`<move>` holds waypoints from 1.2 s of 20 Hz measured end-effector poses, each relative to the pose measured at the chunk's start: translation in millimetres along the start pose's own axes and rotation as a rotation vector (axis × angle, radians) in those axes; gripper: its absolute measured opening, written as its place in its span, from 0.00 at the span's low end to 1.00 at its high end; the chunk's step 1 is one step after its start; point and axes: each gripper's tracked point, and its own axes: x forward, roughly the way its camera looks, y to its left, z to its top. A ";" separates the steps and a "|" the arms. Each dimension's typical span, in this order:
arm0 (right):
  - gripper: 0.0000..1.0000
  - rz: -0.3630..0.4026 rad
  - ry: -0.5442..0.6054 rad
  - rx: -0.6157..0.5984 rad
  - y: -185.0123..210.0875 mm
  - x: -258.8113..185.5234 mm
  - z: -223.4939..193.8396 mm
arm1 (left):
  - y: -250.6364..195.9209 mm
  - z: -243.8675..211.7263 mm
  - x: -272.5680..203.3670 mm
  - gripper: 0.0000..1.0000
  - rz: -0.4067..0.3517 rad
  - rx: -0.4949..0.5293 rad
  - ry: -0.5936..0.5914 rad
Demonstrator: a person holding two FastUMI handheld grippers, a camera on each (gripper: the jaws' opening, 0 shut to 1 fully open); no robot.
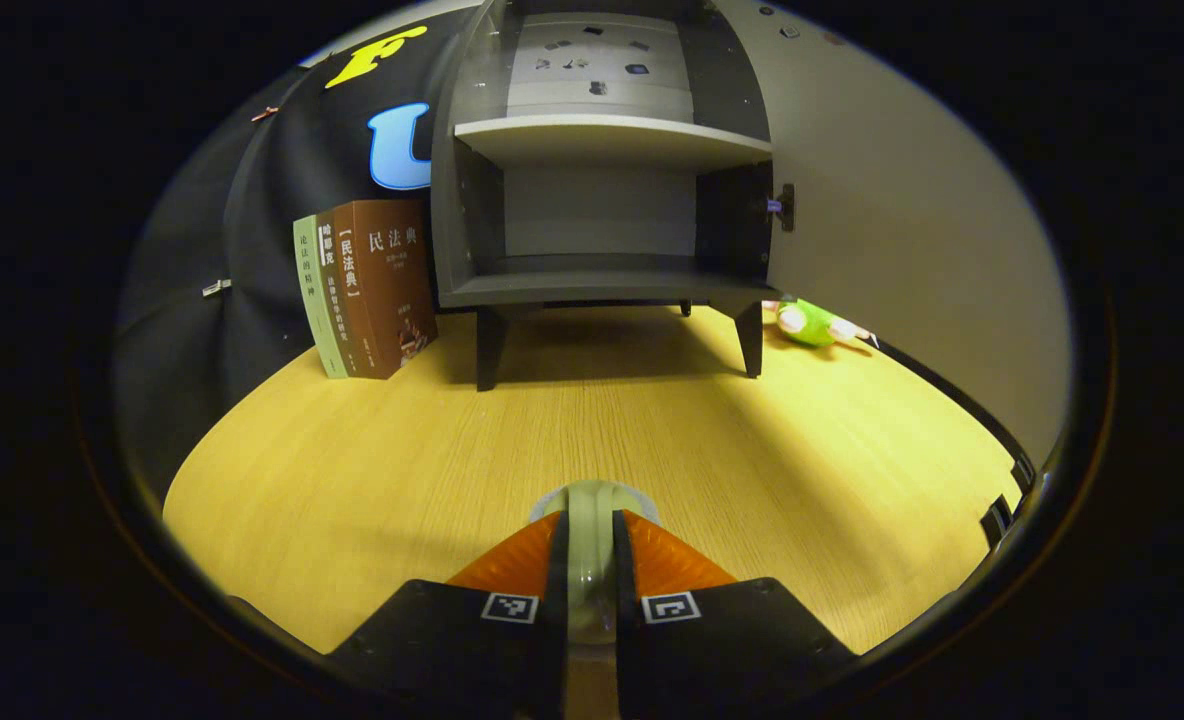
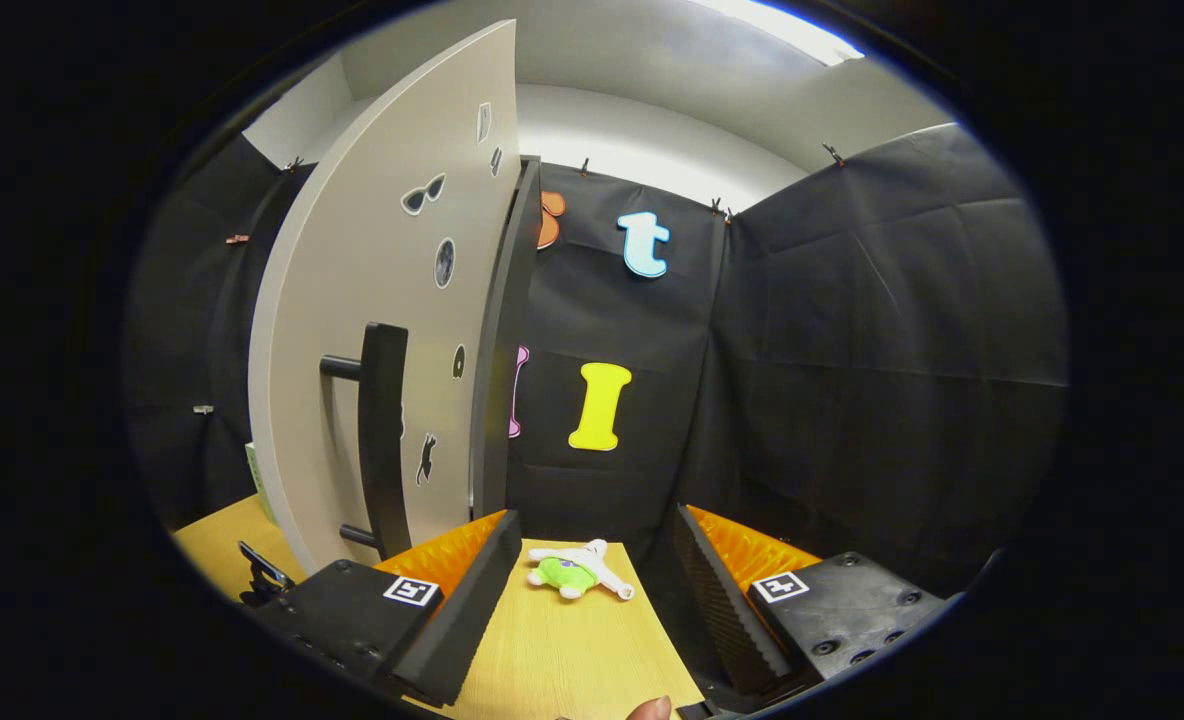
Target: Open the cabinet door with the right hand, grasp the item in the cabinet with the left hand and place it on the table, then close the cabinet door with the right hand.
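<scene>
Placing item on bench
L gripper fingers pinch pale translucent tape roll over yellow wood bench; lower flat, then release. R gripper fingers spread, near open beige cabinet door.

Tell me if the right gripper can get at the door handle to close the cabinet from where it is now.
Probably yes. The right gripper is open, and the door handle stands just beyond its left finger with nothing between them. The plush toy lies farther back on the table, off that path.
</scene>
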 end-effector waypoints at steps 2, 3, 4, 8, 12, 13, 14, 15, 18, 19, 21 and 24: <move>0.98 0.004 0.006 -0.007 1.3 0.8 0.0 | -3.6 -2.7 -0.3 0.24 0.000 0.002 -0.001; 0.98 0.004 0.011 -0.002 2.6 1.2 -0.4 | -4.3 -2.0 0.4 0.28 -0.001 0.011 -0.008; 0.98 0.005 0.017 0.007 3.5 1.1 -1.3 | -7.5 -0.7 -0.1 0.31 -0.014 0.018 -0.008; 0.98 0.004 0.017 0.004 6.9 -0.6 0.4 | -8.9 5.9 -5.3 0.99 -0.030 0.013 -0.029; 0.98 -0.009 0.018 0.019 7.6 -5.3 0.8 | -8.6 24.3 -17.4 0.96 -0.034 0.008 -0.052; 0.98 -0.015 0.016 0.024 8.3 -6.1 0.8 | -8.1 32.6 -23.5 0.96 -0.040 -0.005 -0.066; 0.98 -0.018 0.017 0.029 9.3 -7.4 0.5 | -7.7 44.5 -31.0 0.96 -0.044 -0.018 -0.081; 0.98 -0.021 0.019 0.037 10.3 -9.3 -1.3 | -4.5 58.3 -39.3 0.96 -0.043 -0.024 -0.100; 0.98 -0.022 0.021 0.059 16.2 -12.0 -2.8 | 3.8 105.1 -66.0 0.96 -0.053 -0.007 -0.162; 0.98 -0.023 0.018 0.061 17.1 -12.0 -1.9 | 7.2 121.0 -75.9 0.96 -0.061 -0.011 -0.181; 0.98 -0.032 0.003 0.059 17.8 -11.3 2.1 | 18.2 150.4 -99.2 0.96 -0.071 -0.042 -0.214; 0.98 -0.050 -0.017 0.065 13.6 -11.2 8.9 | 42.9 198.4 -133.6 0.96 -0.066 -0.081 -0.273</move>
